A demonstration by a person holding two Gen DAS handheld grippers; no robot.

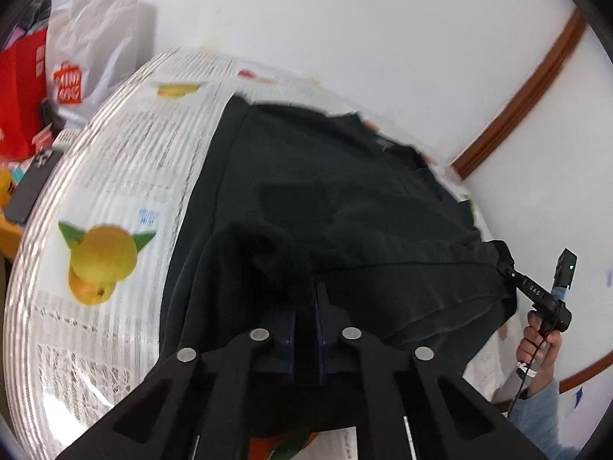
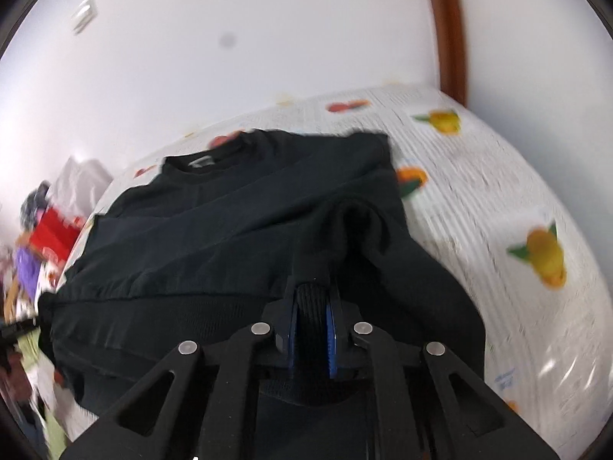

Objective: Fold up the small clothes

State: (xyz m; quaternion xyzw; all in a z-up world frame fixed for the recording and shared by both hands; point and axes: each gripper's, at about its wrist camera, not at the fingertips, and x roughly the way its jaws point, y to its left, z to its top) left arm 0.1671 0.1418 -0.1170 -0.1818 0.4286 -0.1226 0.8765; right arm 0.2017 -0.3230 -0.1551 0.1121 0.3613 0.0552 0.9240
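My left gripper (image 1: 306, 299) is clenched on the near hem of the black sweatshirt (image 1: 345, 199), its blue pads squeezed together with the cloth bunched between them at the lower centre of the left wrist view. My right gripper (image 2: 313, 306) is likewise clamped on a ribbed fold of the same hem, low in the centre of its view. The sweatshirt's body lies spread on the fruit-print tablecloth (image 1: 115, 161), collar toward the far wall. At the left view's right edge, my hand (image 1: 536, 349) holds the other tool.
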